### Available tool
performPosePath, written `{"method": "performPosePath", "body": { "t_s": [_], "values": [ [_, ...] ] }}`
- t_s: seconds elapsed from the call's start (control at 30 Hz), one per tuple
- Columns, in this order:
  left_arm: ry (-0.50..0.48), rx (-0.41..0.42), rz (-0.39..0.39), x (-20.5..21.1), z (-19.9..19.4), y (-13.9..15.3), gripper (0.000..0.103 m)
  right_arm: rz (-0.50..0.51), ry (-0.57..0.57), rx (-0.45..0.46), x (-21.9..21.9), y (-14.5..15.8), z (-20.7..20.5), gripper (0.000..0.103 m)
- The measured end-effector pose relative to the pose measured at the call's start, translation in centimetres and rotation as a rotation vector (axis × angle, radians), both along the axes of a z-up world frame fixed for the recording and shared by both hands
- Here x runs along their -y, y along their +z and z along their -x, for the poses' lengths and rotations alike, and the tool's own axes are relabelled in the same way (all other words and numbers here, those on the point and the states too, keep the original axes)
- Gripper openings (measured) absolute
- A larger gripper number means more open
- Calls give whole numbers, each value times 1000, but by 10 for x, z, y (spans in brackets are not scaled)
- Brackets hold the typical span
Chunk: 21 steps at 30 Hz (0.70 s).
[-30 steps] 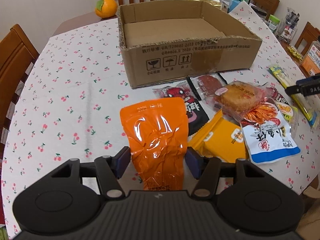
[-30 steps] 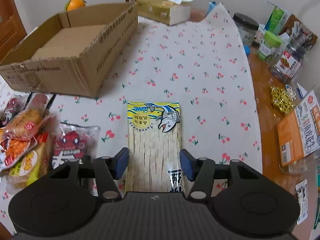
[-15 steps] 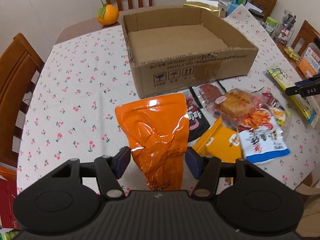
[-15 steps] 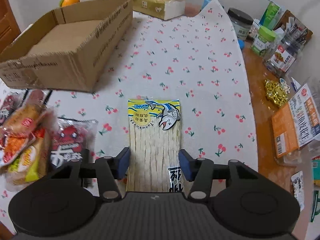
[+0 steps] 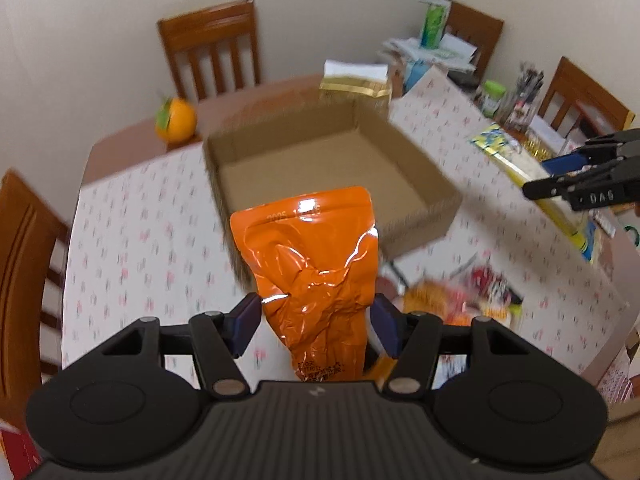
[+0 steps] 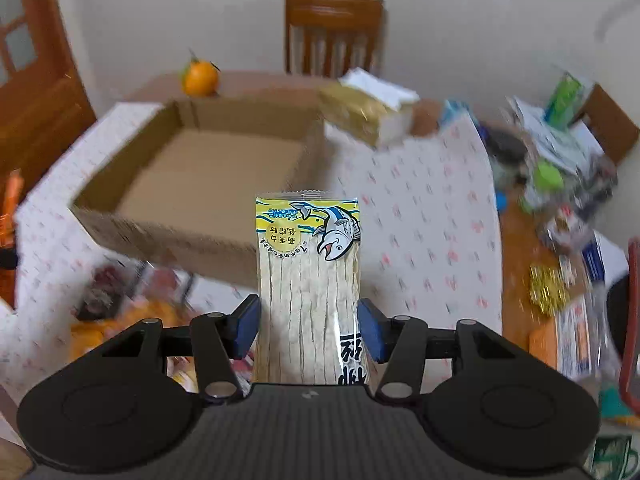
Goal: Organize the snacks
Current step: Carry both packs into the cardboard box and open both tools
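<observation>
In front of the cardboard box (image 5: 320,168), the left gripper (image 5: 316,320) pinches the orange bag (image 5: 312,264) and the right gripper (image 6: 308,328) pinches the fish snack pack (image 6: 308,280), so each should go right over the box before letting go.

I am working in a home dining room: ahead of my tools lies a table (image 5: 132,240) under a cherry-print cloth, ringed by wooden chairs (image 5: 210,52), with an orange (image 6: 200,78) and tissue box (image 6: 366,110) beyond, household clutter (image 6: 556,168) to my right.
</observation>
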<state>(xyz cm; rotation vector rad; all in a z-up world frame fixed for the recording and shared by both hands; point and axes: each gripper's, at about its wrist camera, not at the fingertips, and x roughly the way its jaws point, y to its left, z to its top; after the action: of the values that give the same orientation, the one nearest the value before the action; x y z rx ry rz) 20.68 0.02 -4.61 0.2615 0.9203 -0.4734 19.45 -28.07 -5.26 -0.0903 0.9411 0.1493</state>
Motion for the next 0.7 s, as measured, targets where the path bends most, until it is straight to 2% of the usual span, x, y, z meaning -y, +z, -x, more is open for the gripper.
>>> {"method": "performPosePath", "body": {
  "t_s": [0.2,0.4,0.47,0.5,0.57,0.7],
  "values": [
    [-37,24,30,22,-55,13,60,-54,48,76,-18,26,-19,58],
    [1,-7,32,43,-122,-8,60,-78,70,95,-30,31,-36,58],
    [13,12,22,48,-139,-19,64,-75,75,100,-35,31,-41,58],
    [44,36,9,49,-145,-24,73,-74,74,99,-36,30,-43,58],
    [92,67,-7,49,-152,-31,82,-81,67,93,-38,28,-49,58],
    [109,81,50,36,-137,-26,84,-80,60,81,-44,24,-59,58]
  ]
}}
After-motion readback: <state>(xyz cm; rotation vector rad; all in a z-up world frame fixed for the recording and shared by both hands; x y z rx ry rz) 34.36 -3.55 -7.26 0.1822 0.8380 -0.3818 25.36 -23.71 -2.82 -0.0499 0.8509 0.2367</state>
